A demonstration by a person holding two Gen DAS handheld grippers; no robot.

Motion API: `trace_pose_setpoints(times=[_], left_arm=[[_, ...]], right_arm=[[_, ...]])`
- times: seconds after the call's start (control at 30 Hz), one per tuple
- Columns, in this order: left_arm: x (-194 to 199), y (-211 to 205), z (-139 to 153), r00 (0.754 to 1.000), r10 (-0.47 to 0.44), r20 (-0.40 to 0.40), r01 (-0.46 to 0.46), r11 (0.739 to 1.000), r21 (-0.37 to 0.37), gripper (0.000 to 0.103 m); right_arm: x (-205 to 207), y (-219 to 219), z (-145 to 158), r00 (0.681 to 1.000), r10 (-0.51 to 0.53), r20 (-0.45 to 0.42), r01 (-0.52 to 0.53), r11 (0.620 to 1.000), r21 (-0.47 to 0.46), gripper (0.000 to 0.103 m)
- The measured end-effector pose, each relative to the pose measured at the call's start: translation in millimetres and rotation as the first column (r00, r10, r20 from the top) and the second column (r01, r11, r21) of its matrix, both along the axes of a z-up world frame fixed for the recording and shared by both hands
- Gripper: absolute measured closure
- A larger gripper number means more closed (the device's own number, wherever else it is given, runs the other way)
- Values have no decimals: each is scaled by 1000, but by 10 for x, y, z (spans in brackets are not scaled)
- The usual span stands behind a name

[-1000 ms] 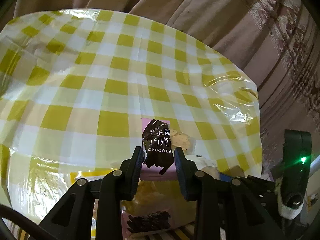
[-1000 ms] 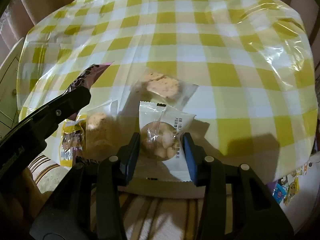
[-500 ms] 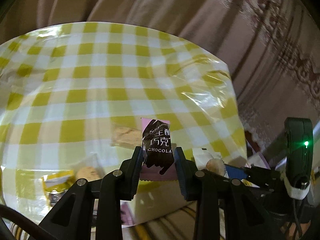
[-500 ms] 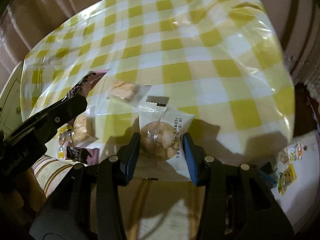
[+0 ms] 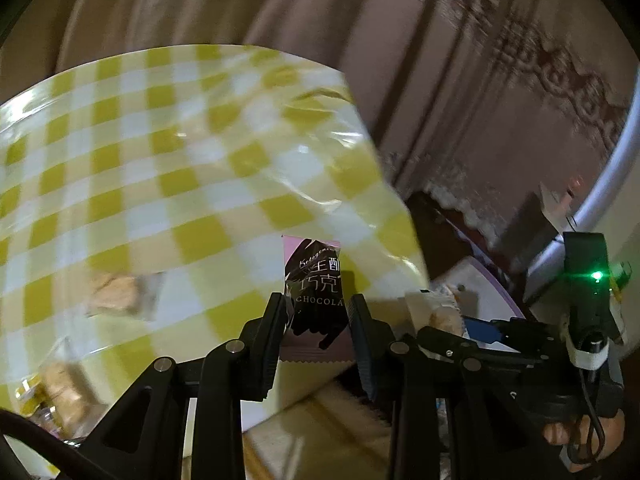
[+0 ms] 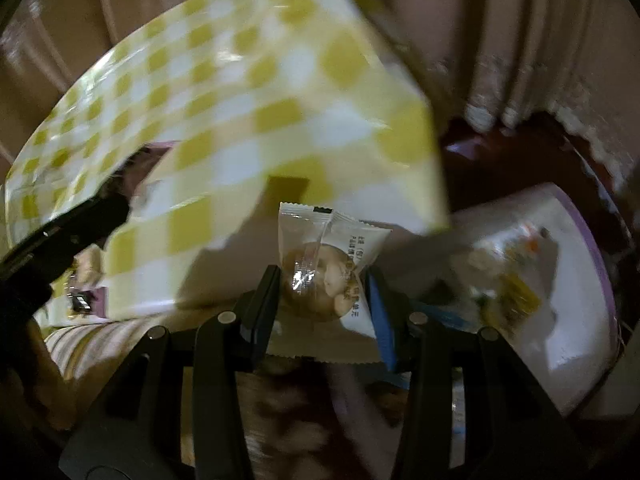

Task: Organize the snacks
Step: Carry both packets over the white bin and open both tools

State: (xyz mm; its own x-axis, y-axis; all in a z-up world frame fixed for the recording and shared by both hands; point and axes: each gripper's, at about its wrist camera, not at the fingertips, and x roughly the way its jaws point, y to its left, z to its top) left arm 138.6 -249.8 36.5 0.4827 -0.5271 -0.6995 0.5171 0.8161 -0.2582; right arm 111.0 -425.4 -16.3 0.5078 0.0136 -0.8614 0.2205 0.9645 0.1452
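Note:
My left gripper (image 5: 318, 312) is shut on a pink and black chocolate packet (image 5: 314, 276), held upright over the table's right edge. My right gripper (image 6: 324, 292) is shut on a white biscuit packet (image 6: 332, 256), held past the corner of the yellow checked table (image 6: 248, 120). A white tub with a purple rim (image 6: 560, 312), with several snack packets inside, sits low at the right of the right wrist view. In the left wrist view the right gripper (image 5: 456, 320) shows at the right with its packet, a hand under it. A clear cracker packet (image 5: 120, 294) lies on the table.
More snack packets (image 5: 56, 396) lie near the table's front left edge. Brown patterned curtains (image 5: 500, 80) hang behind and to the right. A striped fabric surface (image 6: 100, 344) lies below the table edge. The left gripper's arm (image 6: 60, 236) crosses the left of the right wrist view.
Both grippers have swung to the right with their packets, from over the table to its right edge. The white tub has come into view. The grips are unchanged.

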Motion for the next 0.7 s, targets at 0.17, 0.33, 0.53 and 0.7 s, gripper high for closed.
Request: trace_pose_setpoints(times=[0.17,0.33,0.53,0.7], left_arm=[[-93,-501,-35,993,-113,-18,113,993,24,69],[-220,-959,-72,976,-215,-30,216,974,61,69],[-367,-1518,-170,942,-326,-76,332,939,93,69],[-525,-1904,-311,898,-415,-144,430,897,98,69]], right_arm=[[-237,-525,-128,993,-111,-37,111,994,-11,56],[-448,-952,-283,976,-204,-78,203,979,-21,56],[-735,-1363,-454,949,-290,-122,289,957,-25,56],[-940,-1598,-538,928,-343,-145,344,939,-22,56]])
